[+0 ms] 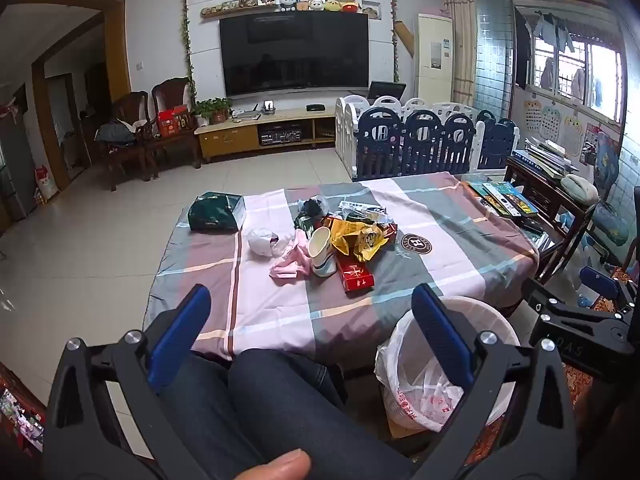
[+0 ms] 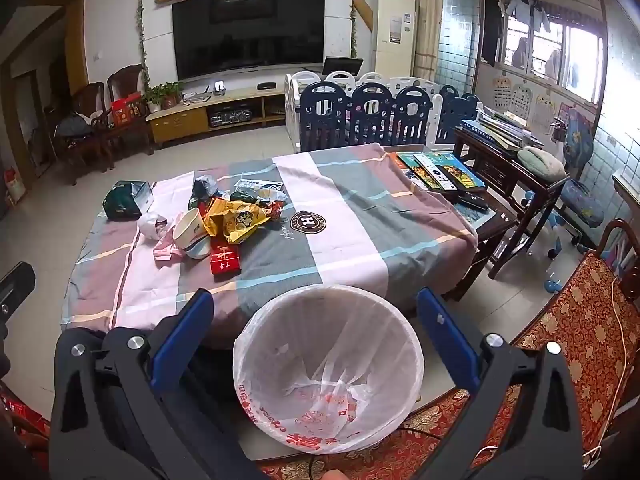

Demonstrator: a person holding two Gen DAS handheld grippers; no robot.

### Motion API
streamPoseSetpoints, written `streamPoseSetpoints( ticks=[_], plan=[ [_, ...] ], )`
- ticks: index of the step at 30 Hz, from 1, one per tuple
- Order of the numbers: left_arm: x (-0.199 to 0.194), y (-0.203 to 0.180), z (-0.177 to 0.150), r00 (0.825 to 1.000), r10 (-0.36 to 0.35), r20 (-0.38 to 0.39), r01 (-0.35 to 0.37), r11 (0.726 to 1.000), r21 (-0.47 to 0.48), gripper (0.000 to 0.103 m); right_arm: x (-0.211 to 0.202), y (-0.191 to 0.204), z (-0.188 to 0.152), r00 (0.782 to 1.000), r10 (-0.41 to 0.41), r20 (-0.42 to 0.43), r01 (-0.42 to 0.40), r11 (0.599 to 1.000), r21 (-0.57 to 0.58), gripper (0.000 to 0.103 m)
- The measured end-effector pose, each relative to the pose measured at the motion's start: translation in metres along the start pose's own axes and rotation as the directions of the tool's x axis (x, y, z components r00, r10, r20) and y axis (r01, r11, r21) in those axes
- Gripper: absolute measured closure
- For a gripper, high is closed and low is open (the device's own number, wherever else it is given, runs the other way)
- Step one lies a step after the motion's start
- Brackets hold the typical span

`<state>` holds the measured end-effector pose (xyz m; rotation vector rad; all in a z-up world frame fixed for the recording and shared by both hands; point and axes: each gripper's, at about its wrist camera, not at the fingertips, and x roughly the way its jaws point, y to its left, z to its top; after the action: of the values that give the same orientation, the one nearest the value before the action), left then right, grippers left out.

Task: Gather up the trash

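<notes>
Trash bin: partly covered by the left gripper's right finger in the left wrist view; its base is not shown.
Bag print: red characters are seen, too creased to be read.
Trash pile: items overlap; those at the back cannot be identified.
Red box: its lettering is too small to be read.
Thumb: cut off by the bottom edge.

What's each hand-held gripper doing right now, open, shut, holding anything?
Left hand-held gripper: open, empty, short of the table trash.
Right hand-held gripper: open, empty, above the lined trash bin.
</notes>
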<state>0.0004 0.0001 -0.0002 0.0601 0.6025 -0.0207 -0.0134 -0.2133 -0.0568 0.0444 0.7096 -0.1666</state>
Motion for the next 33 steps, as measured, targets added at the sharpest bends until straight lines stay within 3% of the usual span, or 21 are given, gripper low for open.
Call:
streamPoseSetpoints(
  ticks=[33],
  plan=[
    [0.009,-0.002,-0.006,1.0,-0.003,-0.023,0.003,1.0,0.005,0.003,0.002,-0.01,0.0,1.0,0.003,-0.007,-0.003,0.999,0.036,0.003]
  ],
)
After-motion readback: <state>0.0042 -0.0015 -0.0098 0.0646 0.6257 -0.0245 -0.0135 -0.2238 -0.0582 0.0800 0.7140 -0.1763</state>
